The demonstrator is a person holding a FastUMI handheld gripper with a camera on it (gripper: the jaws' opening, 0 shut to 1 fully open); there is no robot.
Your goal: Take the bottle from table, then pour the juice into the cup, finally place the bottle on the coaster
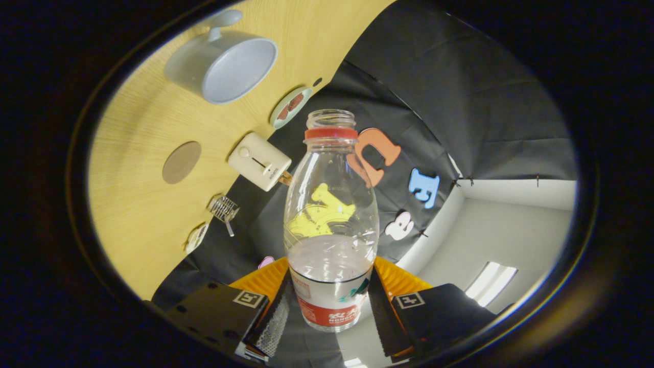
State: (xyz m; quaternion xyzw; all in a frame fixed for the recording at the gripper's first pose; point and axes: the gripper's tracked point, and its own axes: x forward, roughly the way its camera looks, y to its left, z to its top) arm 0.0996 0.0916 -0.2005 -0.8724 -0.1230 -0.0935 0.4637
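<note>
The gripper (331, 312) is clamped on a clear plastic bottle (331, 220): both fingers press against opposite sides of its labelled lower body. The bottle has a red neck ring, an open mouth with no cap, and a white-and-red label band near its base. It is held between the fingers and points away from the camera. A pale, cloudy liquid fills roughly the lower third of the bottle.

The view is rolled, so the light wooden table (133, 204) appears tilted beside the bottle. A grey round cup with a handle (225, 64) stands on the table, beyond the bottle's mouth and well apart from it; its interior appears empty. A round brown coaster (181, 162) lies flat on the table, apart from the cup. A cream rectangular box with a knob and a slot (259, 161) sits near the table edge, between the coaster and the bottle. A small round dish (290, 106) lies near the cup. A small metal wire item (224, 208) lies close to the table edge.
</note>
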